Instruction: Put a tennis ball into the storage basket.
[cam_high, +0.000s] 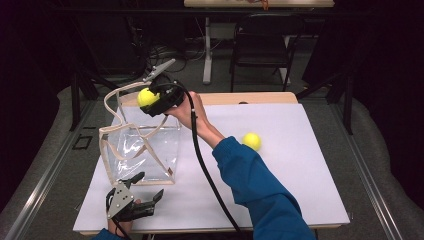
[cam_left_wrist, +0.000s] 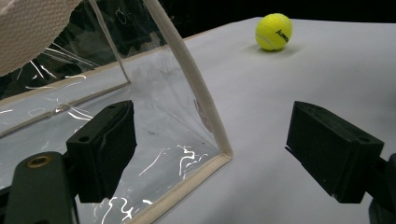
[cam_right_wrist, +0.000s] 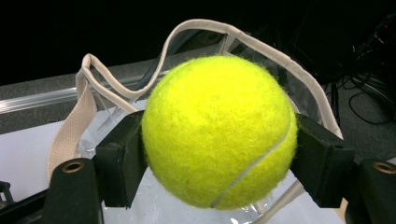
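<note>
Two tennis balls: one (cam_high: 146, 96) pinched by the right gripper (cam_high: 150, 99) above the clear bag (cam_high: 145, 145) — one (cam_high: 252, 141) beside it; left gripper (cam_high: 142, 192) jaws spread.

blue sleeve (cam_high: 260, 185), black claw (cam_high: 150, 97), trailing black cable (cam_high: 205, 165), grey plate (cam_high: 119, 199)

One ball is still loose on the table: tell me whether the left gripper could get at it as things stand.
Probably yes. The left gripper stands open and empty beside the clear bag, and bare table lies between it and the loose ball, though it sits well across.
</note>
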